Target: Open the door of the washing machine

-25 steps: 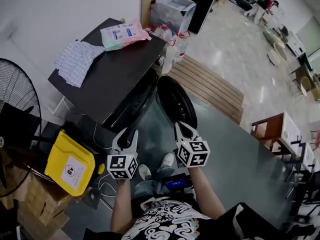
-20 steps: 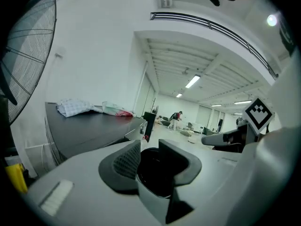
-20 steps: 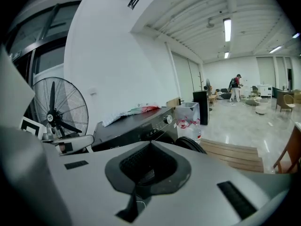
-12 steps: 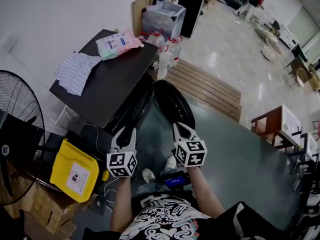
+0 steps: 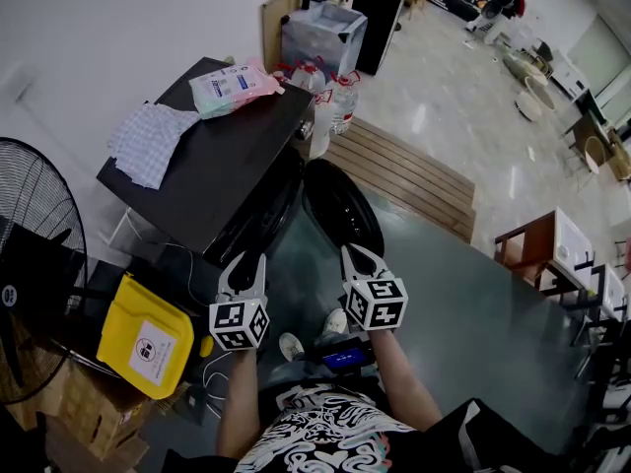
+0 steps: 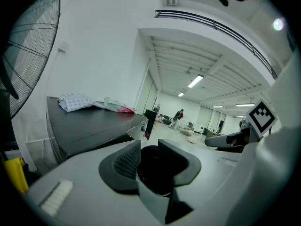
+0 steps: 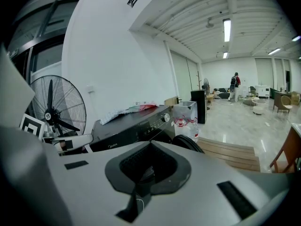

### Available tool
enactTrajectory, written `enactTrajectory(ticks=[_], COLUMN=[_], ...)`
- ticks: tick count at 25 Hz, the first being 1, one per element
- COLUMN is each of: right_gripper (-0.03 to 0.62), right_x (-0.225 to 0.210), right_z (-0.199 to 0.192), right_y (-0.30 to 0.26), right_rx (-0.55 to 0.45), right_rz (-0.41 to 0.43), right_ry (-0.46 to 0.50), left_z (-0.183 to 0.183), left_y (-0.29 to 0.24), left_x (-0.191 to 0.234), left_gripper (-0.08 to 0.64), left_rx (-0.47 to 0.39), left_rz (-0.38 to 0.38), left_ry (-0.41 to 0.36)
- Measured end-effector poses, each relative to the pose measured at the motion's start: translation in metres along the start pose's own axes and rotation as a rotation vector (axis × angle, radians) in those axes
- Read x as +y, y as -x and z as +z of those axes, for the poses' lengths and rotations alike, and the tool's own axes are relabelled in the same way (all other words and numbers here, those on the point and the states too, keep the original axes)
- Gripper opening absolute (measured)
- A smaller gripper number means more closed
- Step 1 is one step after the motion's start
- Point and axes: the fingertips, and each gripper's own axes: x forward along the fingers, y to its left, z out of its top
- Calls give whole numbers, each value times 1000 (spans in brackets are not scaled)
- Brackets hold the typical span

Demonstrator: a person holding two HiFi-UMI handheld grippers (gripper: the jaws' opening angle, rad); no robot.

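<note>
Grey floor below: washing machine (image 5: 212,170) door (image 5: 343,205) hung open just ahead of right gripper (image 5: 351,254), clamped shut and empty. Left gripper (image 5: 247,261) idled alongside, jaws parted. Job likely done.

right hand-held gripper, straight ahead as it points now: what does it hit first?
Most likely the open washing machine door, directly ahead of the right hand-held gripper; depth is unclear.

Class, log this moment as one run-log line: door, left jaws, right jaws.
door: open | left gripper: jaws apart, empty | right gripper: jaws shut, empty | both grippers: held short of washing machine
</note>
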Motion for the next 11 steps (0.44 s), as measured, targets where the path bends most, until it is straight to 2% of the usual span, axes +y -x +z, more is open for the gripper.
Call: enactTrajectory(ticks=[11], right_gripper=[2], right_x=[-5], right_z=[-8], right_y=[-9], right_rx=[24], right_rz=[5], right_ry=[-12], left_z=[-8], left_y=[-9], left_x=[5], left_gripper=[97], left_rx=[16], left_rz=[0], left_ry=[27])
